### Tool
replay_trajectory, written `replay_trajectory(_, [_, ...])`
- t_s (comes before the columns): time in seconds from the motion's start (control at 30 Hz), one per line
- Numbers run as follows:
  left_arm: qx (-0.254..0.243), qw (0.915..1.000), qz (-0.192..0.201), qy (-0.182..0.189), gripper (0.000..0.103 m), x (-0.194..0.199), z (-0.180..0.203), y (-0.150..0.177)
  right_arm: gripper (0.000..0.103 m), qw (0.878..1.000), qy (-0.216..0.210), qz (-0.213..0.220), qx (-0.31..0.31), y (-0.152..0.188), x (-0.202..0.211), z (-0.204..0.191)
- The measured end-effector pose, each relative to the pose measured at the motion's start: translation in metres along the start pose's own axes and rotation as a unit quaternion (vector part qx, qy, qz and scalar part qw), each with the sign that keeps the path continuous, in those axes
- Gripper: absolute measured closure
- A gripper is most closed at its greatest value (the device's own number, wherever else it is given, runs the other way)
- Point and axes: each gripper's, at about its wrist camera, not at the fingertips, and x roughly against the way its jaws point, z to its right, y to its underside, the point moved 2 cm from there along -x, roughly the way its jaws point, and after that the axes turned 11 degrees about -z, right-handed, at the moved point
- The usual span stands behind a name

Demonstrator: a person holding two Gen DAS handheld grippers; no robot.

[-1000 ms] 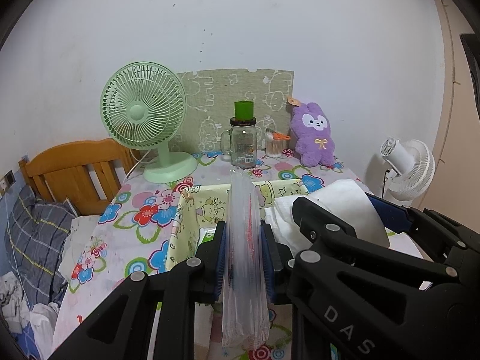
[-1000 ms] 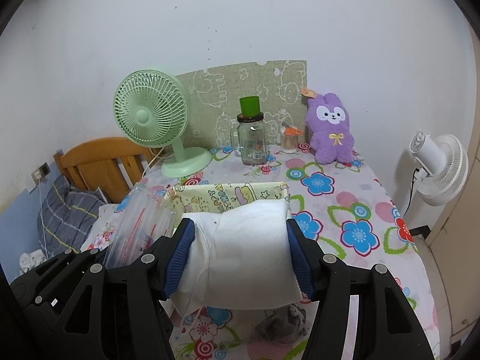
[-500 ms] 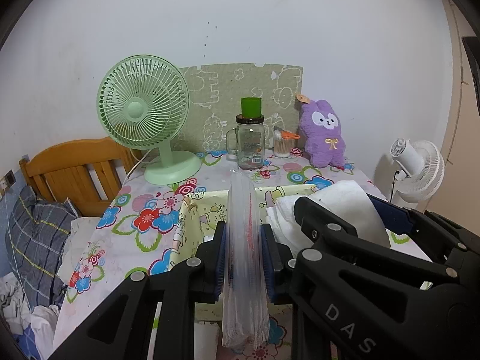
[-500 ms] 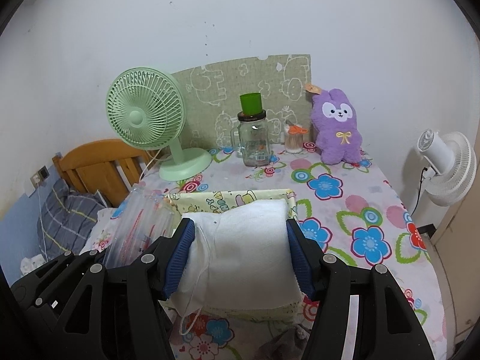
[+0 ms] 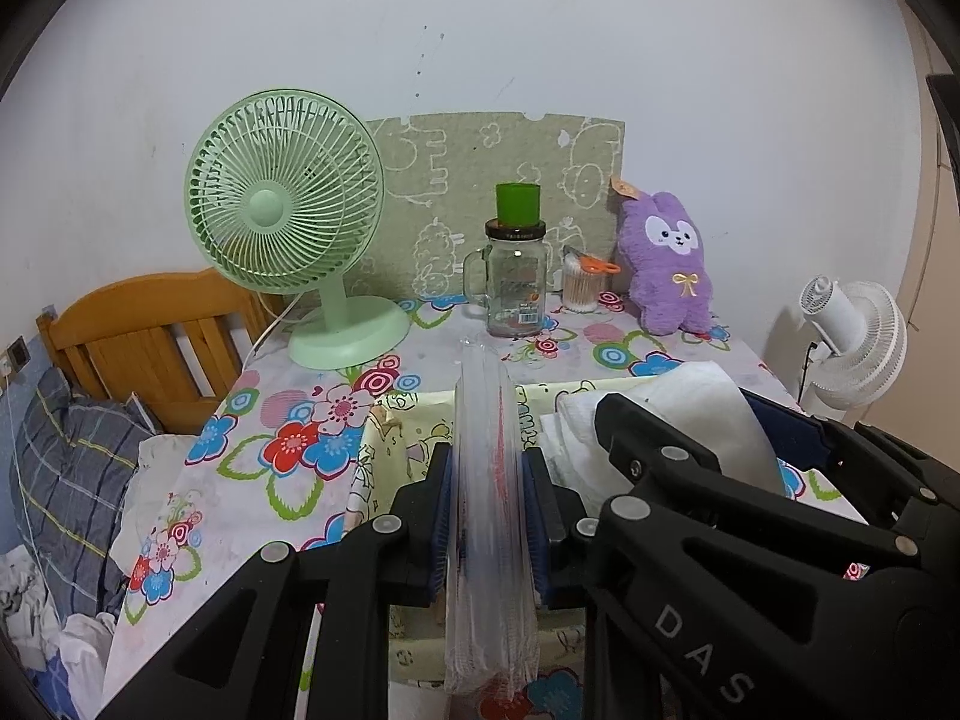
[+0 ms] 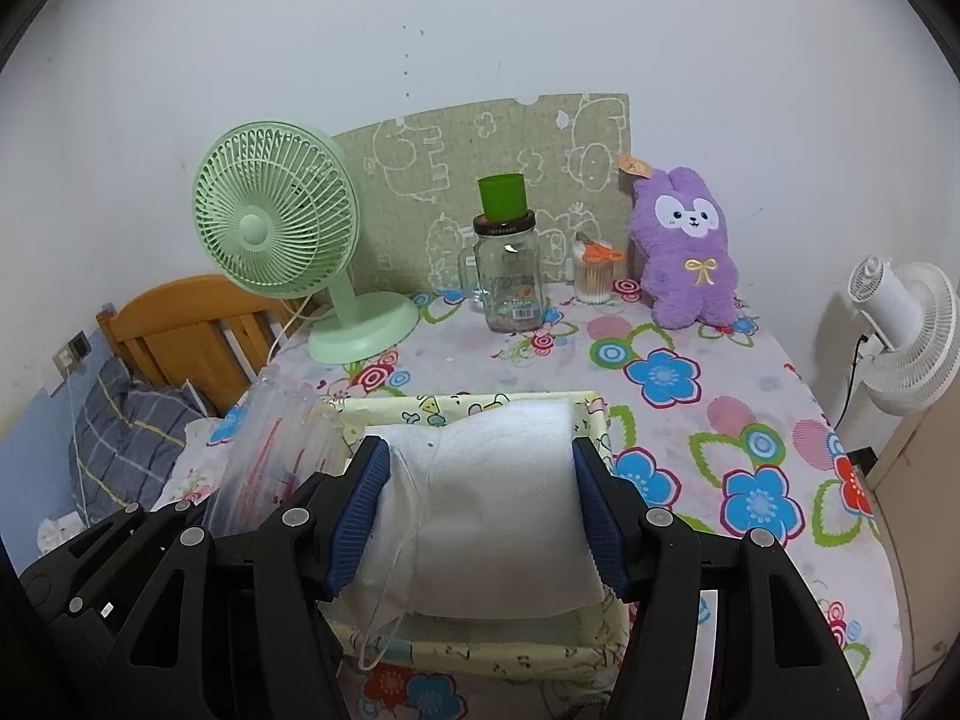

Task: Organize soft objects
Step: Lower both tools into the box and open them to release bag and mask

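My left gripper (image 5: 489, 516) is shut on a flat clear plastic pack (image 5: 489, 480) with red print, held on edge above the yellow cartoon-print fabric box (image 5: 384, 438). My right gripper (image 6: 483, 504) is shut on a folded white cloth bundle (image 6: 492, 504), which hangs over the same fabric box (image 6: 462, 405). In the left wrist view the white cloth (image 5: 702, 402) and the right gripper's black frame show at the right. The clear pack (image 6: 270, 450) appears at the left of the right wrist view. A purple plush rabbit (image 6: 690, 246) leans against the back wall.
On the floral tablecloth (image 6: 690, 420) stand a green desk fan (image 6: 276, 234), a glass jar with a green cup on top (image 6: 510, 276) and a cotton-swab cup (image 6: 594, 276). A wooden headboard (image 5: 138, 330) and bedding lie left; a white fan (image 6: 906, 330) stands right.
Both grippers have advanced toward the back of the table with their loads. The fabric box now lies lower in both views, under the cloth and the pack. Neither grip has altered.
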Motion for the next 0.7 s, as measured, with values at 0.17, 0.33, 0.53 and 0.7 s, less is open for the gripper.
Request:
replay_trajectory(0.17, [0.000, 0.9999, -0.003, -0.010, 0.080, -0.010, -0.004, -0.003, 0.039, 1.000, -0.002, -0.004, 0.001, -0.003, -0.008, -0.001])
replay_trajectory(0.33, [0.004, 0.9998, -0.013, -0.011, 0.070, -0.022, -0.008, -0.006, 0.039, 1.000, -0.003, -0.012, 0.005, -0.005, -0.019, -0.002])
replay_trajectory(0.53, [0.006, 0.9995, -0.024, -0.020, 0.061, -0.031, -0.013, -0.006, 0.039, 1.000, 0.000, -0.018, 0.011, -0.006, -0.030, -0.005])
replay_trajectory(0.7, [0.010, 0.9991, -0.032, -0.027, 0.038, -0.037, -0.019, -0.005, 0.039, 1.000, 0.005, -0.019, 0.016, -0.009, -0.038, -0.008])
